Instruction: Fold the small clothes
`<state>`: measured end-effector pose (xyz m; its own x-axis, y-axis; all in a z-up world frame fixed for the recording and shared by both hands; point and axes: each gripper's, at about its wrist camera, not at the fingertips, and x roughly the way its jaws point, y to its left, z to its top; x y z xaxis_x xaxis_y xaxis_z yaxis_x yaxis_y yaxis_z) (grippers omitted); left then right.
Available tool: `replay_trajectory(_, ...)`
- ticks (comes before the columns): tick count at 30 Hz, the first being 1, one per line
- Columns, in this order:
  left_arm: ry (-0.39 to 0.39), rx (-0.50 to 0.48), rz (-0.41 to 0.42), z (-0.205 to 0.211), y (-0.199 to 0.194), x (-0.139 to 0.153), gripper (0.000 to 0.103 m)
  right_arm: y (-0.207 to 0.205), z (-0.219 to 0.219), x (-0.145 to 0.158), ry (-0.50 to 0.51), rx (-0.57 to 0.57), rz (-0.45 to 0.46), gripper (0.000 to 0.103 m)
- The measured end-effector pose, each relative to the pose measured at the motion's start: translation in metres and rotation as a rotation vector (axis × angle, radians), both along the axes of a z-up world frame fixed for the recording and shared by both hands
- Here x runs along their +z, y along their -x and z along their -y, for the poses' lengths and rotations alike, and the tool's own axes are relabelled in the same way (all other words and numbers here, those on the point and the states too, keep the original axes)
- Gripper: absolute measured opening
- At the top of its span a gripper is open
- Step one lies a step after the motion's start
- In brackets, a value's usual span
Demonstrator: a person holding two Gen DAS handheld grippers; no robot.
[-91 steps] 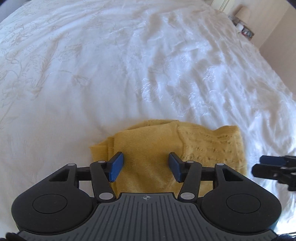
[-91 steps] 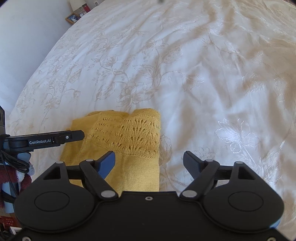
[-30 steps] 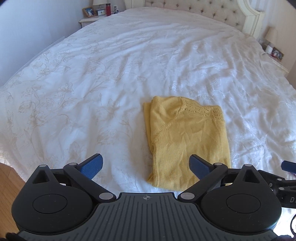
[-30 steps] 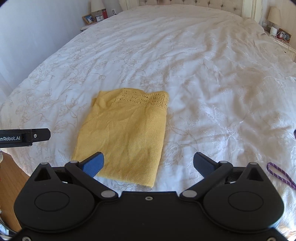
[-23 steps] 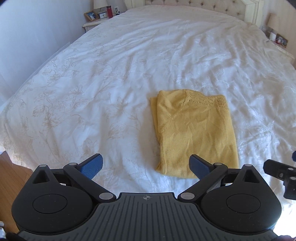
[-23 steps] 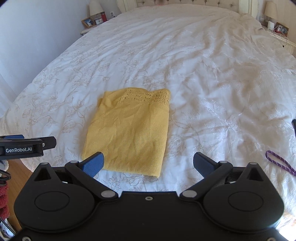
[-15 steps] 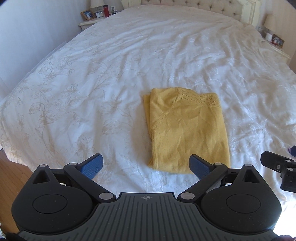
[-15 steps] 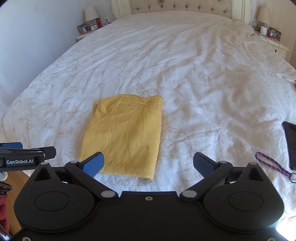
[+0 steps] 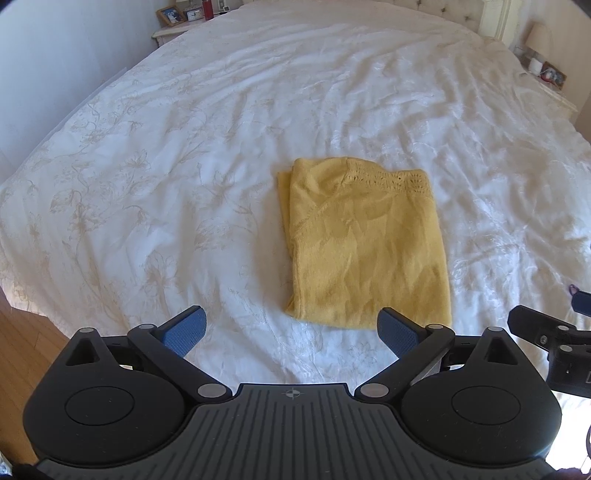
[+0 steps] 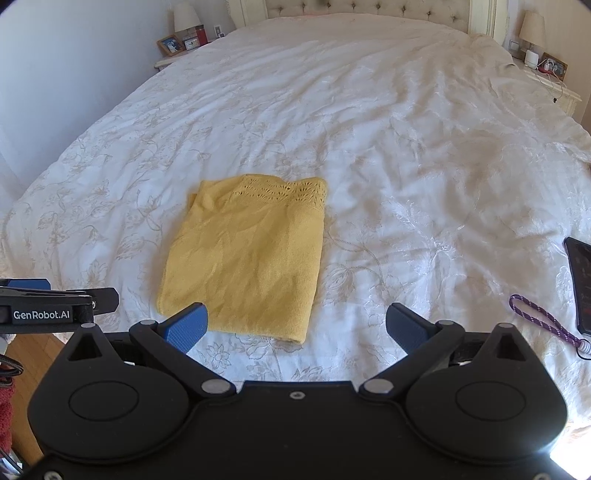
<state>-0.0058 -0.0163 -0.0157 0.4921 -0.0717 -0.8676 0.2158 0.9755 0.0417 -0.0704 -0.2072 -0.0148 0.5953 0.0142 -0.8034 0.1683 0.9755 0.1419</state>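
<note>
A yellow knit top (image 9: 364, 243) lies folded into a flat rectangle on the white bedspread (image 9: 184, 147), lace edge at its far end. It also shows in the right wrist view (image 10: 247, 251). My left gripper (image 9: 291, 330) is open and empty, held back above the bed's near edge, just short of the top's near hem. My right gripper (image 10: 295, 325) is open and empty, also pulled back near the hem. The right gripper's tip shows at the right in the left wrist view (image 9: 546, 332); the left gripper's side shows at the left in the right wrist view (image 10: 55, 306).
A phone (image 10: 580, 277) with a purple wrist strap (image 10: 539, 321) lies on the bed at the right. Nightstands with frames and lamps (image 10: 184, 40) (image 10: 543, 59) flank the tufted headboard (image 10: 369, 7). Wooden floor (image 9: 26, 354) shows at the lower left.
Both grippers let go of the folded top, opened wide and drew back and up from it. The top stays flat on the bed. The phone came into the right view.
</note>
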Motion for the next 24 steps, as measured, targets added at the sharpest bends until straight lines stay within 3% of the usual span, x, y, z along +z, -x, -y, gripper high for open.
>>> replay_trajectory(24,0.014,-0.013,-0.04,-0.0025,-0.0004,-0.0042,0.1,-0.0023,-0.0052,0.0012,-0.019,0.008,0.004,0.102)
